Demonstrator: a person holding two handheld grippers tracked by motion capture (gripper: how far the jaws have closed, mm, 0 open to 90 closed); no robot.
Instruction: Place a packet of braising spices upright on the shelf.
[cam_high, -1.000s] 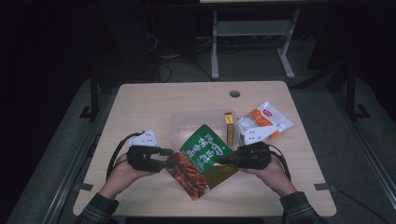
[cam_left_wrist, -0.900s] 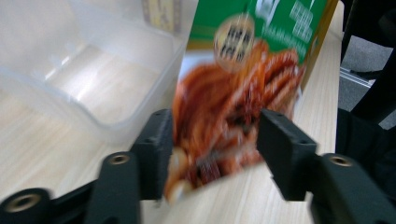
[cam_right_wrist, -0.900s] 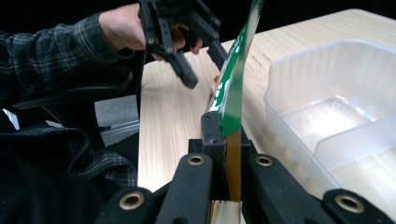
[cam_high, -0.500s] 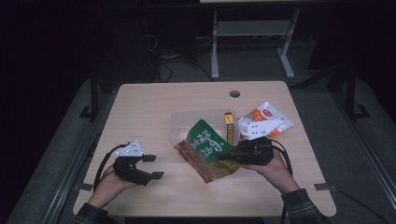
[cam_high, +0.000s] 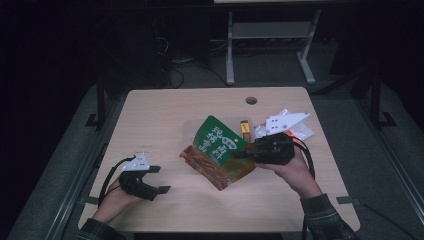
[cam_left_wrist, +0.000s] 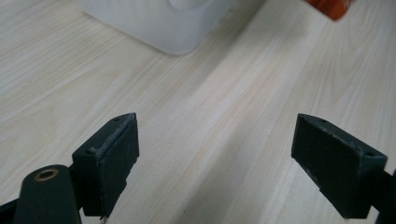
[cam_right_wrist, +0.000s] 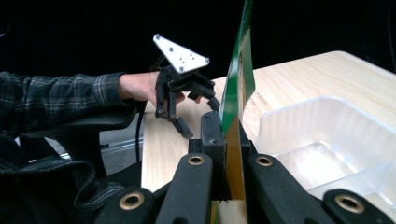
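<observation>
Snack packet (cam_high: 220, 150) hangs over mid-table in my right gripper (cam_high: 242, 153), presumably bound for the clear tray (cam_high: 192, 125); left gripper (cam_high: 159, 180) rests aside, jaws just opened; left gripper view: nothing between pads (cam_left_wrist: 112, 156); right gripper view: jaws clenched on packet edge.

snack bag (cam_high: 220, 150) above clear tray (cam_right_wrist: 327, 140); box (cam_high: 244, 127) behind

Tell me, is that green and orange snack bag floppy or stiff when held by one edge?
Probably fairly light and thin: the snack bag stays lifted with only the right gripper pinching one edge. In the right gripper view it looks like a flat, thin sheet, so it may bend or crinkle easily.
</observation>
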